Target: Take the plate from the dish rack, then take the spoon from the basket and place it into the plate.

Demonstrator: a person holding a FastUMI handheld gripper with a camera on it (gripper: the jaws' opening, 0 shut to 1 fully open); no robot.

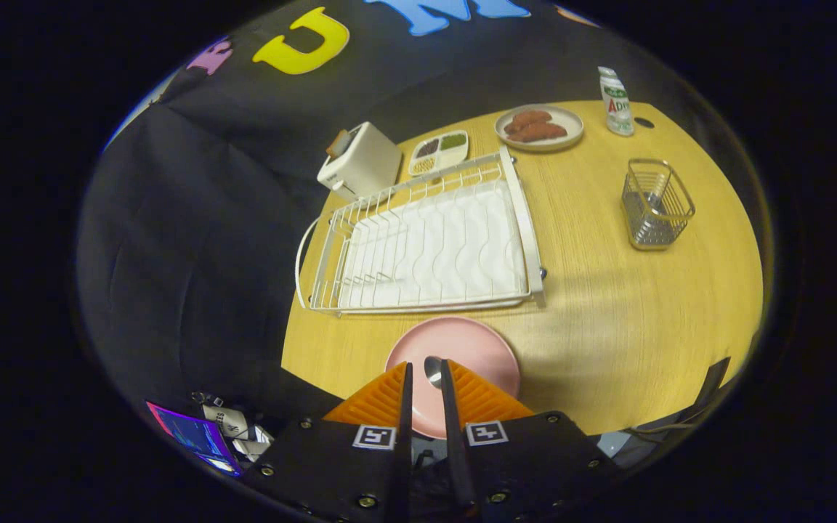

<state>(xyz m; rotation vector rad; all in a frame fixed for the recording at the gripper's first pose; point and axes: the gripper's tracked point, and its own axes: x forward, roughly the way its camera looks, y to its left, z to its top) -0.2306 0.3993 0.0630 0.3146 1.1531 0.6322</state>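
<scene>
Gripper view: claw pinches shiny metal spoon over round pink plate

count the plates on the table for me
2: a pink plate just ahead of the gripper, which holds the spoon over it; a food plate beyond the dish rack.

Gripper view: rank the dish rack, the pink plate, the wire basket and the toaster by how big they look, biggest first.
1. dish rack
2. pink plate, though it lies nearest the camera, just beyond the gripper
3-4. toaster and wire basket look alike; unranked.
</scene>
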